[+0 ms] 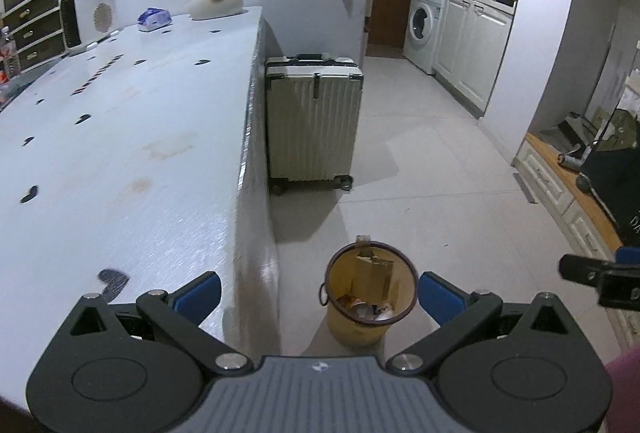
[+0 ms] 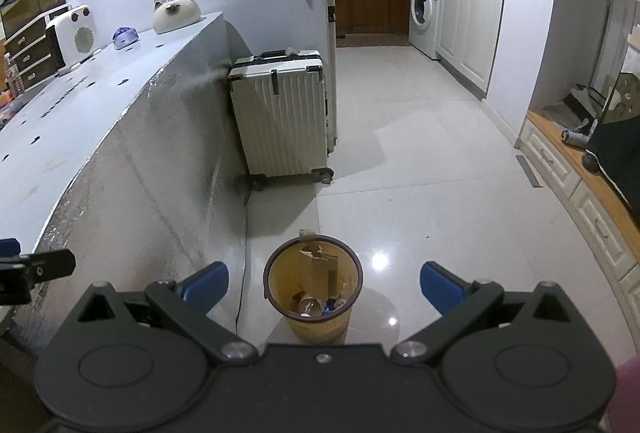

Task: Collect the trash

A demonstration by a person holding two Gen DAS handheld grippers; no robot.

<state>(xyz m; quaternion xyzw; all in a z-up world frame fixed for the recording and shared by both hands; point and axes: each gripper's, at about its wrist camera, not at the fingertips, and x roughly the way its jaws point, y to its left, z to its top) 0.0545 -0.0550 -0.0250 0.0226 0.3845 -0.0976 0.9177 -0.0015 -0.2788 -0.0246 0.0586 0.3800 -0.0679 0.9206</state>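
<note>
Presently, the round yellow plastic waste bin with a dark rim (image 1: pixel 369 297) stands on the pale tiled floor (image 1: pixel 432 169), just beside the foot of the long grey counter (image 1: pixel 132 137); it holds folded brown cardboard (image 2: pixel 320 267) and crushed cans (image 2: pixel 310 305). Left gripper (image 1: pixel 318 293) is spread wide, nothing between its blue pads. Right gripper (image 2: pixel 324 283) likewise spread, empty, above the bin. Beyond stands a ribbed cream hard-shell suitcase (image 1: pixel 314 121) against the counter's end
</note>
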